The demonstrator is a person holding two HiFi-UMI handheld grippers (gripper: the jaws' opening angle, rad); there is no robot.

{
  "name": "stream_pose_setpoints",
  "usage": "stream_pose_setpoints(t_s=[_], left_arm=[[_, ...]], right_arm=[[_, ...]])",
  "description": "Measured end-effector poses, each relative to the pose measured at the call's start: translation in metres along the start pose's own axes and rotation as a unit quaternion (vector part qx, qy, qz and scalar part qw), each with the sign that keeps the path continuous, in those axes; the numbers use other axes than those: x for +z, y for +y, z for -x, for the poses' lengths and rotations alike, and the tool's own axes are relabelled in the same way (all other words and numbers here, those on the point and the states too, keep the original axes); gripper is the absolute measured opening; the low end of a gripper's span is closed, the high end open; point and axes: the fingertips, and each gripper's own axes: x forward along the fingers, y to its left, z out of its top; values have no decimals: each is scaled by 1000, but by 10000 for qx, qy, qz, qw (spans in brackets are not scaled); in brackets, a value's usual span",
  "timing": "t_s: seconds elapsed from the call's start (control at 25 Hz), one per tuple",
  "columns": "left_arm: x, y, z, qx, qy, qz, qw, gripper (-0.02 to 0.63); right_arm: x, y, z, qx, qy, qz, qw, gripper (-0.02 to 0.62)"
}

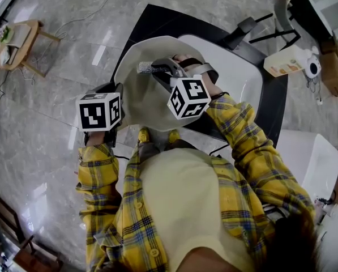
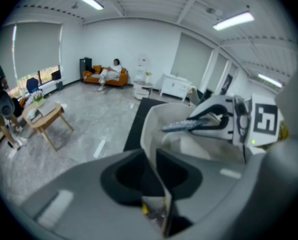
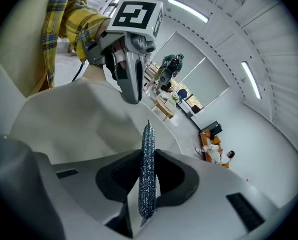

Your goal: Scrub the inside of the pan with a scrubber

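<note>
Pan [image 1: 139, 92]: pale cream, smooth matte inside, held up tilted before the person | rim clamped between the left gripper's [image 2: 157, 184] jaws | scrubber [image 3: 147, 151]: flat, glittery silver-blue (seen edge-on), pinched in the right gripper's [image 3: 148, 186] jaws, over the pan's inside; contact unclear.

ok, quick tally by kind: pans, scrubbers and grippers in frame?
pan: 1
scrubber: 1
grippers: 2 (left gripper on the pan's rim, right gripper holding the scrubber)
Total: 4
</note>
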Motion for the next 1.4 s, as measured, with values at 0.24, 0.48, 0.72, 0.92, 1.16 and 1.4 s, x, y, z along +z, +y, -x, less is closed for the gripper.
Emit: stream_pose_setpoints(t_s=[0.24, 0.48, 0.72, 0.92, 1.16, 1.4], left_arm=[[-1, -1, -1, -25, 7, -14, 10000, 74], [0, -2, -2, -37, 6, 0, 10000, 74], [0, -4, -3, -80, -18, 16, 10000, 74], [0, -3, -2, -48, -11, 33, 10000, 74], [-1, -1, -1, 18, 1, 51, 10000, 74], [0, 0, -1, 24, -7, 52, 10000, 74]], right_arm=[[-20, -1, -13, -391, 724, 889, 9926, 80], [-34, 3, -18, -289, 1004, 875, 9907, 81], [-44, 12, -14, -10, 1134, 581, 9918, 80], [-45, 21, -11, 177, 1144, 325, 9928, 80], [-46, 30, -5, 354, 1101, -159, 9932, 81], [-41, 39, 2, 525, 1011, -550, 9920, 81]])
